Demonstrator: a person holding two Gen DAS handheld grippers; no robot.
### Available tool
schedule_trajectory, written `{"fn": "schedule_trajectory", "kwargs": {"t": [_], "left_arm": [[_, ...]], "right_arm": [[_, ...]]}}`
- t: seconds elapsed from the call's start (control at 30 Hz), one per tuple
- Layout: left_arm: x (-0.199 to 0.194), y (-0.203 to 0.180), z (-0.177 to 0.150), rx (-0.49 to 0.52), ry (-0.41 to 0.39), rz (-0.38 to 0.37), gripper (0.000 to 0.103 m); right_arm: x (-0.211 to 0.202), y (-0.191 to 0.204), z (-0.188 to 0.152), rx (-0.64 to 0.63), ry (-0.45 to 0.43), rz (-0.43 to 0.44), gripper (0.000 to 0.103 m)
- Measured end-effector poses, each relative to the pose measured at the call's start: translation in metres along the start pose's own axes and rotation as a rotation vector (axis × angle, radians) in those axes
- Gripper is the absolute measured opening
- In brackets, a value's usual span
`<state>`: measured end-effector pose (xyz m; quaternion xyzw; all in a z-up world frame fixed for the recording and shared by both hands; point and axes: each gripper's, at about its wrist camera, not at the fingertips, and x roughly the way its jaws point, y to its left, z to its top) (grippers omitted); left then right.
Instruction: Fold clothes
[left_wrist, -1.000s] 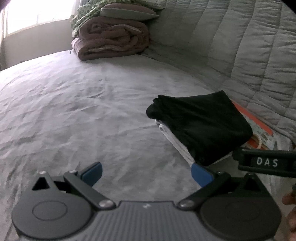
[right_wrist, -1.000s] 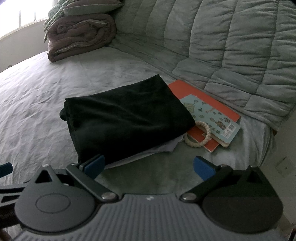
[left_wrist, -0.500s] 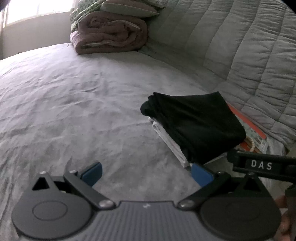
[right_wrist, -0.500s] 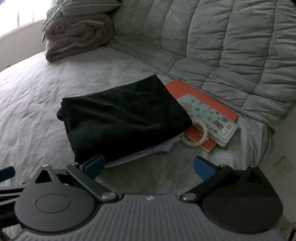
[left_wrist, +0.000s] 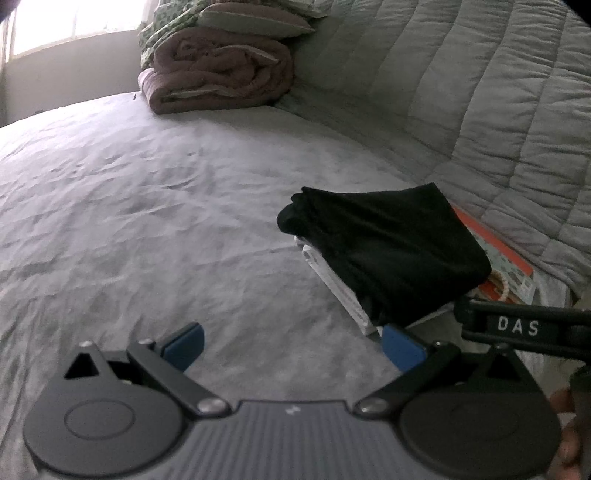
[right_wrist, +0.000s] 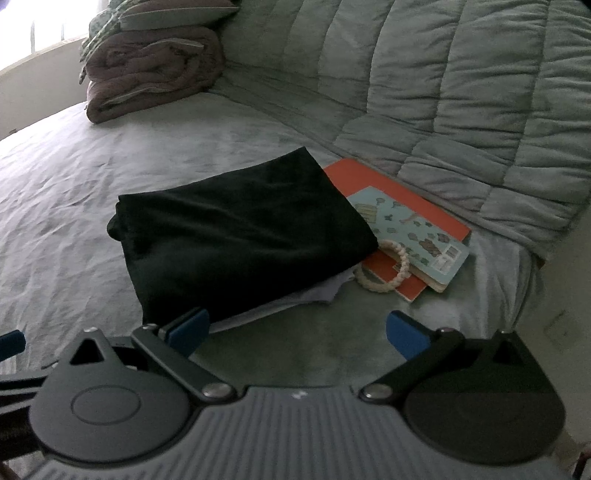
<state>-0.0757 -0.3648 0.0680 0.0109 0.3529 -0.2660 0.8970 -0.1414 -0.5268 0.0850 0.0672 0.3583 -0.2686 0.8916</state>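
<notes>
Folded black fabric garment (right_wrist: 240, 229) stacked on folded white garment (left_wrist: 332, 284), just ahead-left of right gripper (right_wrist: 297, 328), ahead-right of left gripper (left_wrist: 291, 345). Both wide open, empty. Right nearer; long axis across its fingers.

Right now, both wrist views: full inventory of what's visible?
Folded garment: 1, black, on the bed, atop a folded white garment.
Folded white garment: 1, white, under the black one.
Orange book: 1, orange, beside the stack, at the quilt's foot.
Teal picture book: 1, teal, on the orange book.
Bead ring: 1, cream, on the books.
Rolled blanket: 1, mauve, far end of bed.
Pillow: 1, grey, on the blanket.
Quilt: 1, grey-green, behind.
Bed sheet: 1, grey.
Left claw: open, empty.
Right claw: open, empty.
</notes>
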Motion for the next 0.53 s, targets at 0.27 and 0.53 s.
{"fn": "schedule_trajectory", "kwargs": {"t": [0.27, 0.53], "left_arm": [[0.0, -0.01, -0.002, 0.046, -0.006, -0.002, 0.102], [-0.001, -0.013, -0.001, 0.053, -0.012, -0.001, 0.102]], "right_arm": [[0.0, 0.002, 0.0, -0.011, 0.003, 0.037, 0.103], [0.0, -0.001, 0.0, 0.003, 0.002, 0.025, 0.103]]}}
